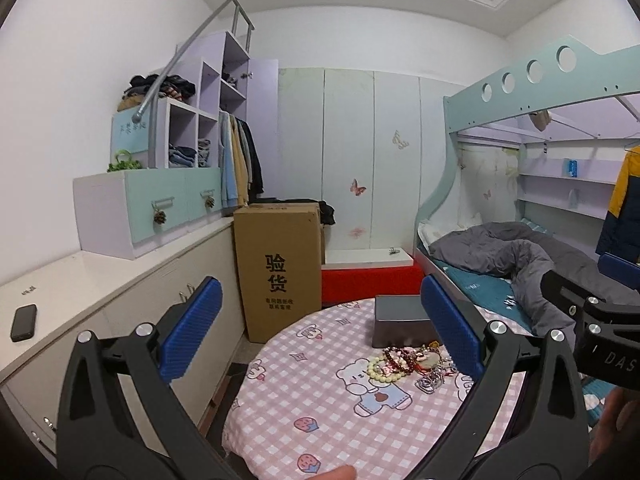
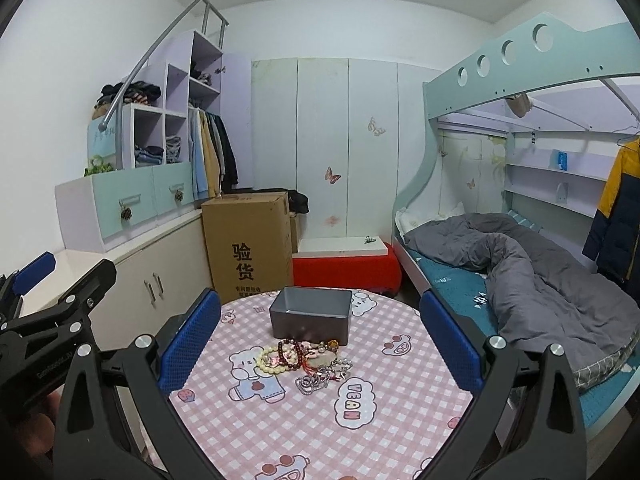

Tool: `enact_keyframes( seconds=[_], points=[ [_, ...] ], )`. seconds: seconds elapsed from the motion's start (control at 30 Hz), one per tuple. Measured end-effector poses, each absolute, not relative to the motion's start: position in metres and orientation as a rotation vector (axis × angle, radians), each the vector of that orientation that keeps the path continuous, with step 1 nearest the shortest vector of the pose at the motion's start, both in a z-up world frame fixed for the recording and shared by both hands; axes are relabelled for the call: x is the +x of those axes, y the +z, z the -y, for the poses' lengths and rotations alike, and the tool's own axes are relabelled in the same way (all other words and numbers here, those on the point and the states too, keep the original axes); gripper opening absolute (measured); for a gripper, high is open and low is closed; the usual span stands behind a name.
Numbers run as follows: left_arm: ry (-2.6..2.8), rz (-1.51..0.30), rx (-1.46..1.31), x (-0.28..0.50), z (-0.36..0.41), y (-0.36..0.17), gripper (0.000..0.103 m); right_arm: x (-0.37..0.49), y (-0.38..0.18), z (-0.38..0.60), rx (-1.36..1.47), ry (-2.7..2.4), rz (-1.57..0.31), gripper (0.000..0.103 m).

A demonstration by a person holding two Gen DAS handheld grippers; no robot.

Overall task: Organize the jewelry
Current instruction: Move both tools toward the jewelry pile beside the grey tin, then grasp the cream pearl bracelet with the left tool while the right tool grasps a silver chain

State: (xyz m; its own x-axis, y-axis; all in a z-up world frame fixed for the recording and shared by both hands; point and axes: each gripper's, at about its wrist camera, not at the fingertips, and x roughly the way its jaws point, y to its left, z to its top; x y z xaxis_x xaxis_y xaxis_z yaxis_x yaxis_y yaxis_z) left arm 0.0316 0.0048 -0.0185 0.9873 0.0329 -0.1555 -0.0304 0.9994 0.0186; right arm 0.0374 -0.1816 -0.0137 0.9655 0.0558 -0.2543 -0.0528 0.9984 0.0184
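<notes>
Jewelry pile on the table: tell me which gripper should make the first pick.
Right, probably. In its own view the jewelry pile sits centred between the open right gripper, gray box straight behind. The left gripper, also open, sees the pile off towards its right finger.

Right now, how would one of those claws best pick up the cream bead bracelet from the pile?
Probably from above, pinching the cream bead bracelet on its outer left arc. It lies flat on the table, and that side is clear, while its right side meets the dark red bracelet. The right claw is open and nearest.
</notes>
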Motion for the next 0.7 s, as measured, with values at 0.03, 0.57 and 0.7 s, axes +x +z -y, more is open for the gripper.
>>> enact_keyframes(
  seconds=[0.03, 0.57, 0.7],
  points=[
    [0.031, -0.159, 0.015, 0.035, -0.005, -0.018, 0.097, 0.039, -0.014, 0.182, 0.010, 0.057, -0.260, 0.096],
    [0.011, -0.290, 0.012, 0.112, -0.009, -0.056, 0.097, 0.100, -0.037, 0.184, -0.012, 0.073, -0.343, 0.096],
    [0.007, -0.426, 0.035, 0.150, -0.005, -0.088, 0.097, 0.122, -0.061, 0.191, -0.001, 0.075, -0.429, 0.096]
  ],
)
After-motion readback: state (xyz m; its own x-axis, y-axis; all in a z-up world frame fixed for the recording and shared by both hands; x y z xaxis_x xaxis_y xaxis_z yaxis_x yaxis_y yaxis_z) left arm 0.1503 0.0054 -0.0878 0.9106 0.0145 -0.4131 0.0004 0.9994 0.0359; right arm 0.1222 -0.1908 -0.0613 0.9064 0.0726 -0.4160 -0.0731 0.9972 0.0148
